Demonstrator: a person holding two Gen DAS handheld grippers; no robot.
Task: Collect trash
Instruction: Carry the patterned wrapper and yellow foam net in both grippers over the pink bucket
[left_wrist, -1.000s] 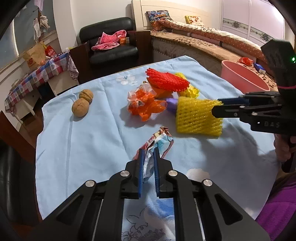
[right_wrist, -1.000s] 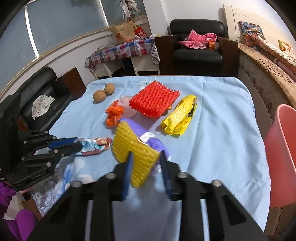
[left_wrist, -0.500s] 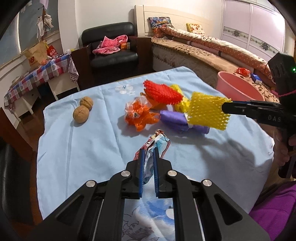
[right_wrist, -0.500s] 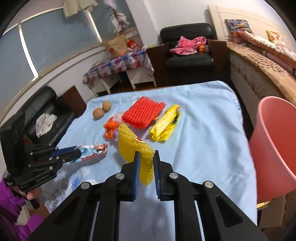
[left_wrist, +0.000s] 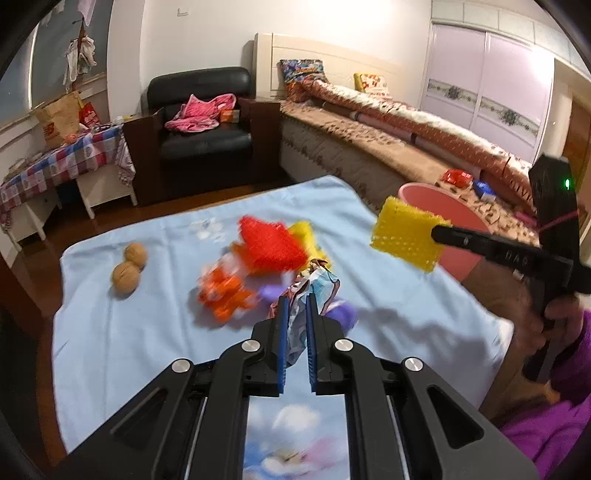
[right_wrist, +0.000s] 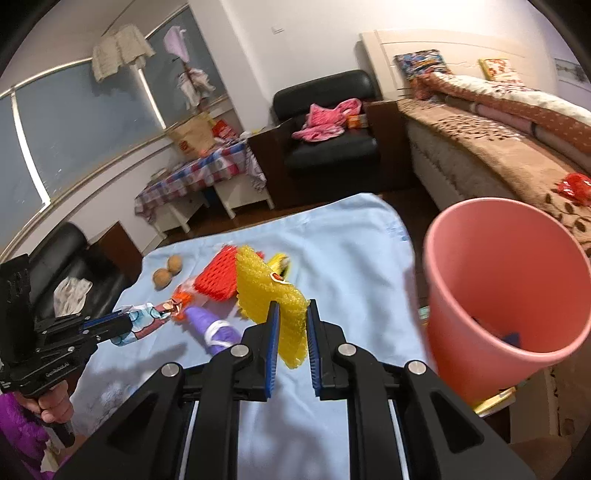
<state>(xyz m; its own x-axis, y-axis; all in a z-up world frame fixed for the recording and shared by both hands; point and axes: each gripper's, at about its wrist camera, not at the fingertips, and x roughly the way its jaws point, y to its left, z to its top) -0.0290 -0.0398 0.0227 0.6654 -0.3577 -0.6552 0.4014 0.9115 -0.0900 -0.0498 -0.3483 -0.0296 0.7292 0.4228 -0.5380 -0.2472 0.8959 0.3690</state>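
Yellow foam net (right_wrist: 271, 295) now lifted beside pink bin (right_wrist: 495, 236) rim, right fingers (right_wrist: 274, 325) clamping it; left fingers (left_wrist: 282, 317) pinching printed wrapper (left_wrist: 317, 286).

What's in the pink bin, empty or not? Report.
Not empty: the pink bin shows a dark blue scrap at its bottom; what it is cannot be told.

Your right hand-held gripper (right_wrist: 291, 325) pinches a yellow foam net sleeve (right_wrist: 271, 291), bumpy and matt. The pink plastic bin (right_wrist: 495, 280) looks smooth; the bench (right_wrist: 351, 258) wears soft matt blue cloth.
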